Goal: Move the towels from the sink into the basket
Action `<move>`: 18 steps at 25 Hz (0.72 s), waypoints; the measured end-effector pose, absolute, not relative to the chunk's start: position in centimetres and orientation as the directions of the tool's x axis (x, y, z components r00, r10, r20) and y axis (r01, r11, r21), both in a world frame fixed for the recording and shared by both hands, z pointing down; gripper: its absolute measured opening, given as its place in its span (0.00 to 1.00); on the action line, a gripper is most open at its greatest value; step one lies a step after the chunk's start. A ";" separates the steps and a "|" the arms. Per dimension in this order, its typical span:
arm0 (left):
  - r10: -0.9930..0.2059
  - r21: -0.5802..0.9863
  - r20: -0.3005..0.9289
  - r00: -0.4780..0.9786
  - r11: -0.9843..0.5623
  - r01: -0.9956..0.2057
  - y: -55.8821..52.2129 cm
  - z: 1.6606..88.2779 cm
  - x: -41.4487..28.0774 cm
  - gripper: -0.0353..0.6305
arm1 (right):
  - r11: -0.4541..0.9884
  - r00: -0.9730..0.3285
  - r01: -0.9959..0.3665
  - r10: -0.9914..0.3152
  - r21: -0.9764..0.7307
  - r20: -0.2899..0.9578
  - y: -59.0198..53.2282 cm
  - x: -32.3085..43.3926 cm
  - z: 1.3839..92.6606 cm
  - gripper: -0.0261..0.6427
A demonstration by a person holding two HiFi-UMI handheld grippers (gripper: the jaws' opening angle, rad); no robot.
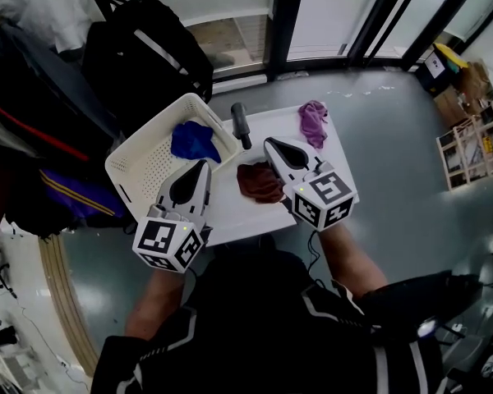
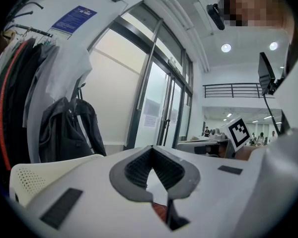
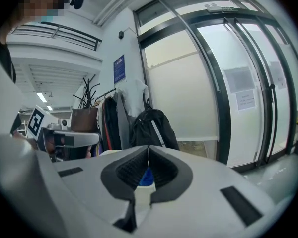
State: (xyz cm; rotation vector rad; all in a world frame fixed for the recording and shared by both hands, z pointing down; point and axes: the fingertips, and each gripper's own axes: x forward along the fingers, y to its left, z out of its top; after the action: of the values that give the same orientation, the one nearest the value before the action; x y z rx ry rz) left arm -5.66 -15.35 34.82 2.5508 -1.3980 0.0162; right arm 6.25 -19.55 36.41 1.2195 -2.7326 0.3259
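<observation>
From the head view, a white perforated plastic basket (image 1: 148,167) sits at the left end of a white sink top (image 1: 230,220), which has a short black tap (image 1: 241,125) standing on it. A crumpled blue towel (image 1: 195,140) lies inside the basket. A dark red towel (image 1: 260,182) lies bunched on the sink top between the two grippers, and a purple towel (image 1: 313,121) lies near the far right corner, well apart from the red one. The left gripper (image 1: 204,165) points over the basket's near edge. The right gripper (image 1: 269,142) points toward the tap, just beside the red towel. A black backpack (image 1: 148,48) stands beyond the basket.

In the left gripper view, the jaws are clenched tip to tip with nothing gripped. Through the gap behind the tips, the white top and a sliver of the red towel show. The basket's rim is at lower left, and dark clothes (image 2: 20,93) hang at the left beside glass doors (image 2: 159,108).

In the right gripper view, the jaws are likewise pressed together and empty. The blue towel shows through the gap beyond them, not held.
</observation>
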 end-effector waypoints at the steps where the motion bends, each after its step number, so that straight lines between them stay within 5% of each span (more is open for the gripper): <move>1: -0.826 0.198 0.133 0.548 -0.520 -0.831 -15.5 35.3 -5.5 0.06 | 0.644 -0.656 -0.753 -0.720 -0.137 0.227 -19.6 6.5 37.3 0.06; 18: -0.662 0.209 0.427 0.616 -0.590 -0.780 -15.0 49.6 1.0 0.06 | 0.629 -0.587 -0.757 -0.537 -0.176 0.605 -20.9 9.3 55.5 0.23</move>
State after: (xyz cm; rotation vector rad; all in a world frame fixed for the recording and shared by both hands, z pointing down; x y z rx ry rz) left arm 1.01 -15.01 49.58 2.4675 -1.1528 0.4322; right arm 9.35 -20.88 55.51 1.0149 -2.3458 0.5783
